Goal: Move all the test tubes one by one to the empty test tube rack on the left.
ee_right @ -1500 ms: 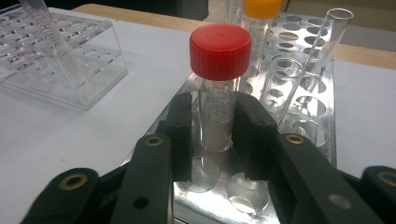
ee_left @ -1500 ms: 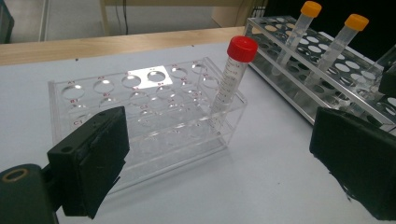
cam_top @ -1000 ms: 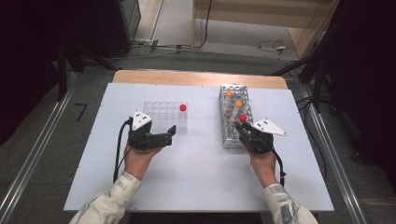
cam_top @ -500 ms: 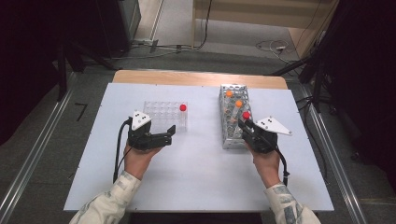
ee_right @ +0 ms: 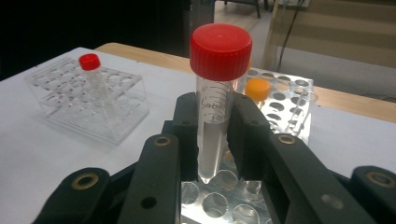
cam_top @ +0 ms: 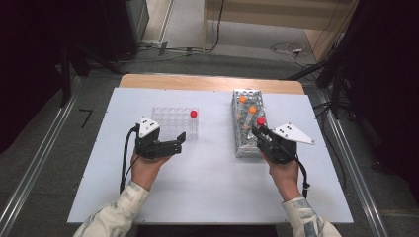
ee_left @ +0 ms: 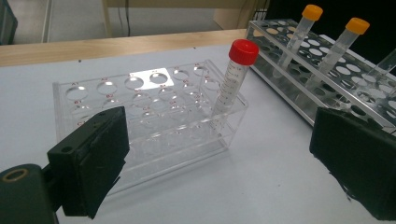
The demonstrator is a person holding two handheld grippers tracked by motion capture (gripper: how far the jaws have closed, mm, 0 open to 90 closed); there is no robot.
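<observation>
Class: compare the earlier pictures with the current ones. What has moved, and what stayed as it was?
The right tool, shut on a red-capped tube, has lifted it up out of the metal rack; its tip now hangs above the holes. The left tool stayed open by the clear rack, whose own red tube is unmoved.

High view looks down; gripper views (close, level) share the clear rack.

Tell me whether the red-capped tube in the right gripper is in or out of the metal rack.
Out. The right gripper holds the red-capped tube upright, its tip clear above the metal rack holes.
</observation>
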